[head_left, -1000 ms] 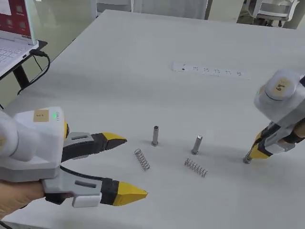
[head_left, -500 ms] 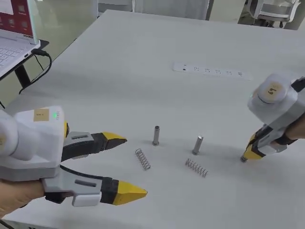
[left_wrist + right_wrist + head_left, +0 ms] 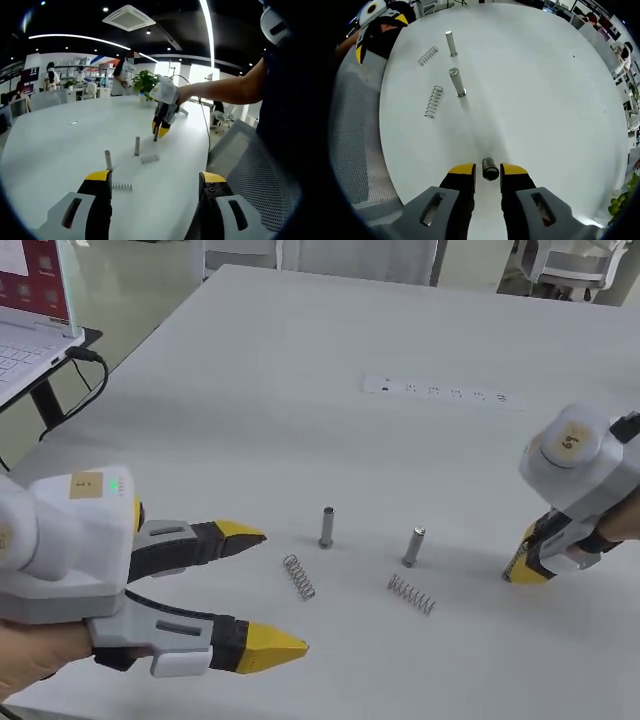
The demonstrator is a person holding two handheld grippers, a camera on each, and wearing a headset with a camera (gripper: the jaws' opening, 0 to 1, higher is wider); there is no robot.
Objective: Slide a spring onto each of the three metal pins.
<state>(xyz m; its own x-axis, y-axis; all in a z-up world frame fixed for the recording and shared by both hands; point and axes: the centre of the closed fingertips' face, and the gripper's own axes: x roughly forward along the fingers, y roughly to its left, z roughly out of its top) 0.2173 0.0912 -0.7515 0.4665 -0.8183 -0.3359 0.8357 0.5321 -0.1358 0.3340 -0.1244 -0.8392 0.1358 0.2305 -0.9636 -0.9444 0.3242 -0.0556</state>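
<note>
Two bare metal pins stand upright mid-table, also seen in the right gripper view. Two loose springs lie in front of them. My right gripper is tipped down onto the table at the right. In its own view the right gripper is shut on a third spring, seen end-on between the yellow tips; I cannot see a pin under it. My left gripper hovers open at the near left, holding nothing, short of the nearer spring.
A white power strip lies further back on the white table. A laptop with a black cable sits on a stand off the table's left edge. Office chairs stand beyond the far edge.
The right gripper has shifted slightly left and lower; the spring end that showed under its tips is now hidden in the head view. The left gripper has stayed put.
</note>
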